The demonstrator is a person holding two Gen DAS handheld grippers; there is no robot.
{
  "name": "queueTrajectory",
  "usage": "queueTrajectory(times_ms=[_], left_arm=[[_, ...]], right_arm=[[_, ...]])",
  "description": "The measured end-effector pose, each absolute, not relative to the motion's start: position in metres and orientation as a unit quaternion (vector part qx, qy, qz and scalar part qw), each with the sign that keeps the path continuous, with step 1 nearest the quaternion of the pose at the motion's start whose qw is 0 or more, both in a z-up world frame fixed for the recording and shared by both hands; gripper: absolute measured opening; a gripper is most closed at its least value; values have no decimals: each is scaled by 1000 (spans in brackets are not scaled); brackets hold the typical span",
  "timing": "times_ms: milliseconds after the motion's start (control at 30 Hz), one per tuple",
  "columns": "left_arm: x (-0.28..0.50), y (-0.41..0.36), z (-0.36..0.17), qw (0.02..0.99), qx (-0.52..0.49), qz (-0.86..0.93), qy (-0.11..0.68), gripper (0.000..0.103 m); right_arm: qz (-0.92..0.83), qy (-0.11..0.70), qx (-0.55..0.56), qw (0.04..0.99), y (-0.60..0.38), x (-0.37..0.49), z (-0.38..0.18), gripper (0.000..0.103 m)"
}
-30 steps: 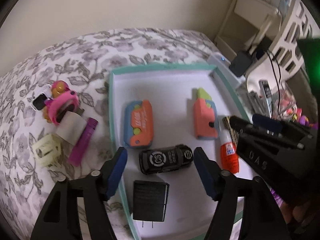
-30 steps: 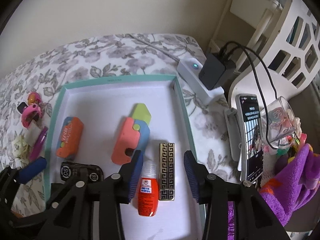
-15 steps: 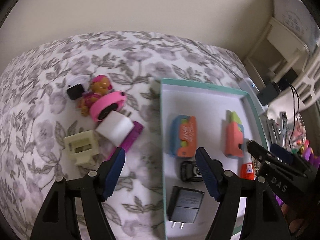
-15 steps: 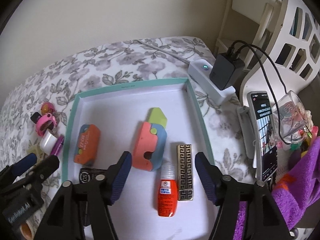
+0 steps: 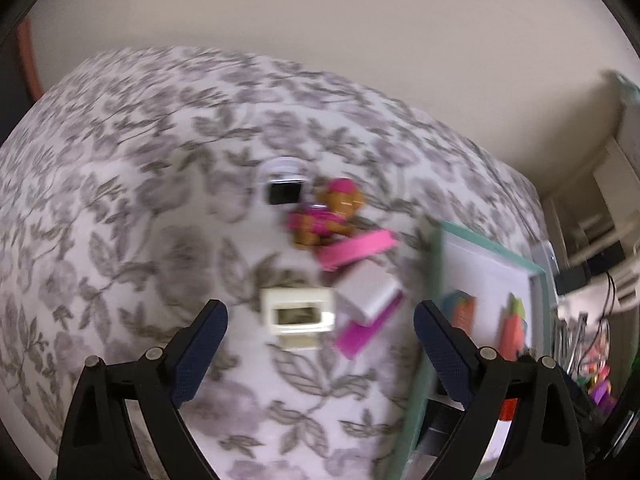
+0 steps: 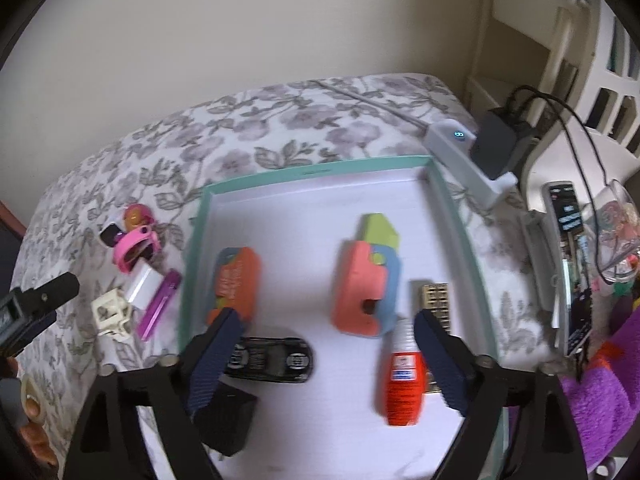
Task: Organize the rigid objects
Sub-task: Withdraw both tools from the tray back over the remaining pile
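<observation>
Teal tray (image 6: 452, 216): holds orange toys, black car (image 6: 276, 358), red bottle (image 6: 402, 388).
Left hand-held gripper (image 5: 320, 352): jaws just widened, empty, above cream block (image 5: 298, 310) on floral bed (image 5: 120, 240).
Right hand-held gripper (image 6: 326, 354): just widened, empty, over tray.

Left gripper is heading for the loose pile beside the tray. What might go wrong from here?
1. The cream block, white block and purple stick lie packed together, so the open left gripper may catch two at once or knock a neighbour away.
2. The left view is blurred, so aiming is unreliable.
3. The tray is already crowded near its front; a new piece may land on the black car or red bottle.
</observation>
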State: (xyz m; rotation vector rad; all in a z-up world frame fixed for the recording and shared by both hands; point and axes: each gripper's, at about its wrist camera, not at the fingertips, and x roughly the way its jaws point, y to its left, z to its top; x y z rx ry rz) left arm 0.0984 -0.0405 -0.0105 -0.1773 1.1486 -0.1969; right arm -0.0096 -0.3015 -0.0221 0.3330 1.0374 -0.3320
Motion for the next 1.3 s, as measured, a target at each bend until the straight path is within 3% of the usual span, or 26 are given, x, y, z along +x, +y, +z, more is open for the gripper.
queueTrajectory(times_ms=[333,600,1300], left_arm=[[116,31,-25,818,-151,-20,555,95],[121,58,-24,829,-166,16,534,95],[130,-15,-58,789,-98,-79,601,95]], right_arm=[[-119,491,146,851,-262,9,-22,103],[-87,486,143,858,-230,33,-18,103],[-59,504,78,858,-208,76,-35,99]])
